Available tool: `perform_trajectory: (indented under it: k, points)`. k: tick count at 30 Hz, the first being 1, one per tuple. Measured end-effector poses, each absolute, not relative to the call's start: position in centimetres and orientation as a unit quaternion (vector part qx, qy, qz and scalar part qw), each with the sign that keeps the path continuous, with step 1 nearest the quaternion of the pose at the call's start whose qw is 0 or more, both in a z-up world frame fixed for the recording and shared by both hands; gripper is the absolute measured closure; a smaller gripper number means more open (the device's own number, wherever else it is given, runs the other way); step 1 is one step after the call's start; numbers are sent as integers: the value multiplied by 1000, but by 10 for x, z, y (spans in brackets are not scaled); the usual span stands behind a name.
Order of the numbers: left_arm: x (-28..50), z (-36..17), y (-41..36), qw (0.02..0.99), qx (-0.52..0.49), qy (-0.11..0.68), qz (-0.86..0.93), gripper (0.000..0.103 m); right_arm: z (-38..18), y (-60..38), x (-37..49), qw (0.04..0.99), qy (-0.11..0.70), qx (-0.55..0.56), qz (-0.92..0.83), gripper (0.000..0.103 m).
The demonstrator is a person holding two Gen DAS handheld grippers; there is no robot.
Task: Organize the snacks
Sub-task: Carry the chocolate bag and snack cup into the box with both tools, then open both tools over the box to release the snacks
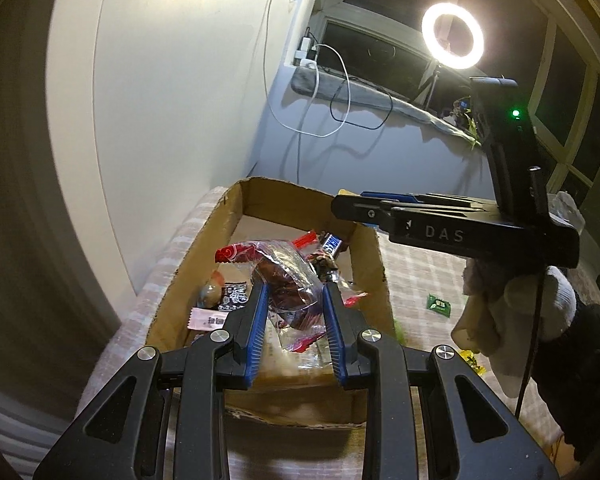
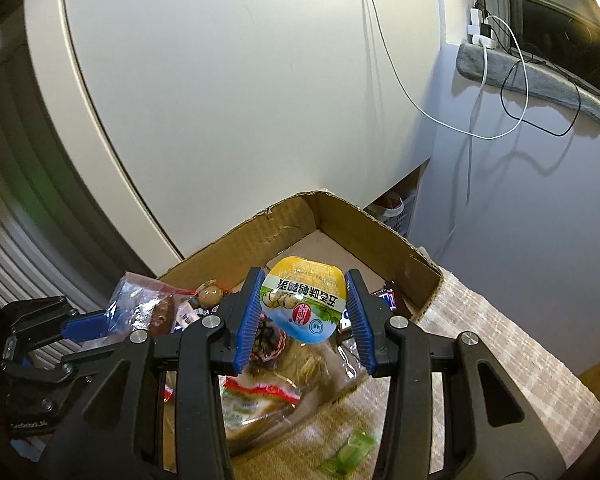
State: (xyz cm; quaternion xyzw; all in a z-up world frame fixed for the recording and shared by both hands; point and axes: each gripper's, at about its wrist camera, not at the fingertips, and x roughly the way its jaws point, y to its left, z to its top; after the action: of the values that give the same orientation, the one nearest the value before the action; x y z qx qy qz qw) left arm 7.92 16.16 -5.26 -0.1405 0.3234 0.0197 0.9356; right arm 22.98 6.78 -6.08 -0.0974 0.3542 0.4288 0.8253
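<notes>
A cardboard box [image 1: 260,194] holds several snacks. My left gripper [image 1: 295,292] is shut on a clear packet with a brown snack and red ends [image 1: 288,284], held above the box. My right gripper [image 2: 305,292] is shut on a round yellow, white and blue quail-egg pack [image 2: 303,300], held over the box [image 2: 284,220]. In the left wrist view the right gripper [image 1: 440,220] hangs over the box's far right side. In the right wrist view the left gripper [image 2: 88,326] holds its packet [image 2: 140,304] at the left.
The box sits on a checked cloth [image 1: 420,280]. A green packet [image 1: 439,304] and yellow wrappers [image 1: 473,360] lie on the cloth to the right. A green packet [image 2: 352,452] lies near the box front. A white wall, cables [image 1: 320,120] and a ring light [image 1: 453,36] stand behind.
</notes>
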Motion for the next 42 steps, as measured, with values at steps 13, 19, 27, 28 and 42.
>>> perform_trajectory:
  k: [13,19,27,28,42]
  points:
    - [80,-52,164,936,-141,322,29,75,-68,78,237,826,358,-103,422,59]
    - [78,-49,162,939,-136,316,32,55,-64,73,236,835,348,-95,415,28]
    - [75,-45,157,940,-133,313,30,55,-56,65,229,842,341,-103,404,11]
    - [74,-44,156,940,-132,312,29,55,-55,63,228,843,340,-103,403,11]
    - [71,-36,135,944,-123,306,16,55,-38,26,214,857,325,-91,389,11]
